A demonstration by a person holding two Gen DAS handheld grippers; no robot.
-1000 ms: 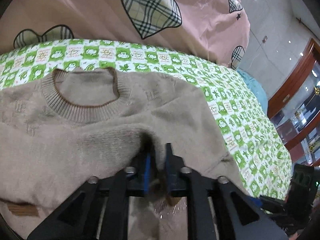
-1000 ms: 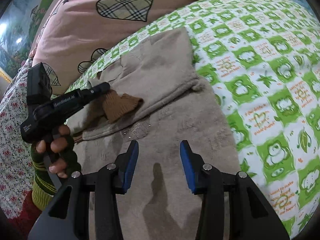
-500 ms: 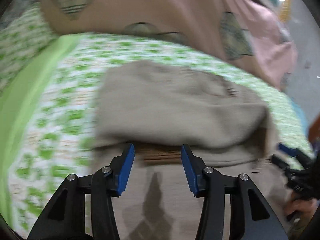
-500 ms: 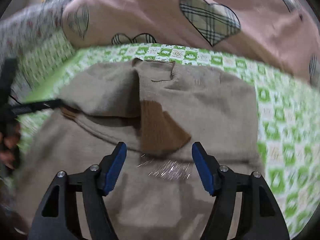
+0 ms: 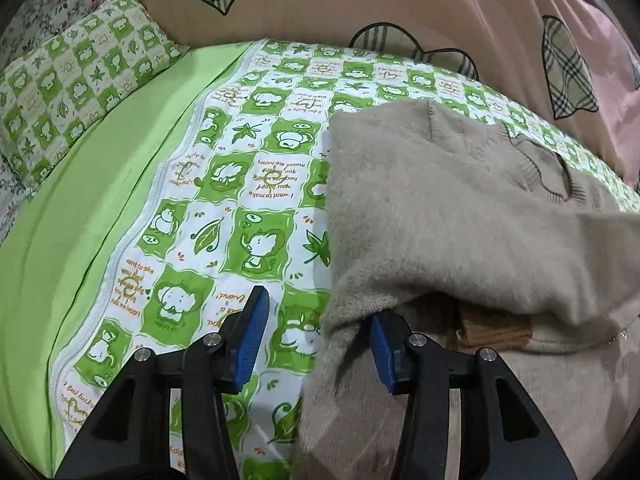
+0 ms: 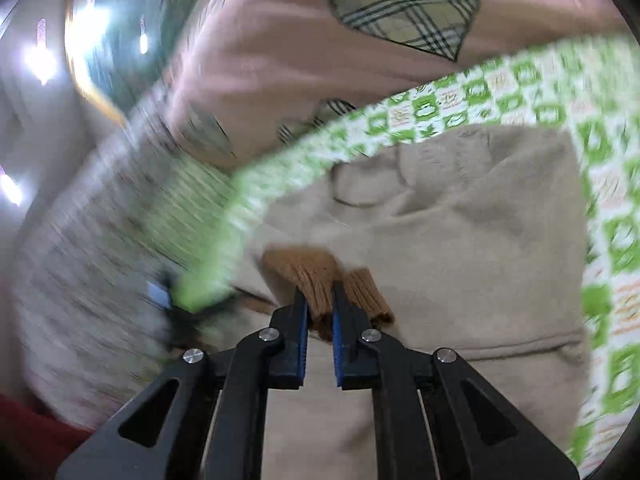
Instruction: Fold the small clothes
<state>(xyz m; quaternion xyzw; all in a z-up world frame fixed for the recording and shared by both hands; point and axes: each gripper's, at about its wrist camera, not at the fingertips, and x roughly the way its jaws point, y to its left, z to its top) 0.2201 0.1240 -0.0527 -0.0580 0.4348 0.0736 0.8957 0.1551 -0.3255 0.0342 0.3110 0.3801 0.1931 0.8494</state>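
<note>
A small beige knit sweater (image 5: 460,216) lies on the green-and-white patterned sheet (image 5: 248,184), its sleeves folded in over the body. My left gripper (image 5: 316,336) is open at the sweater's left edge; its right finger is under the folded sleeve, its left finger over the bare sheet. In the right wrist view the sweater (image 6: 472,240) fills the middle. My right gripper (image 6: 320,312) is shut on the brown ribbed cuff (image 6: 316,280) of a sleeve lying on the sweater's body. A brown cuff (image 5: 496,330) also shows in the left wrist view.
A pink quilt with plaid hearts (image 5: 400,4) is bunched along the far side. A green-patterned pillow (image 5: 68,76) lies at the far left beside a plain green strip of sheet (image 5: 72,220). The left half of the right wrist view is motion-blurred.
My left gripper let go of the sweater, opened and moved to its left edge. My right gripper moved in and shut on the brown cuff.
</note>
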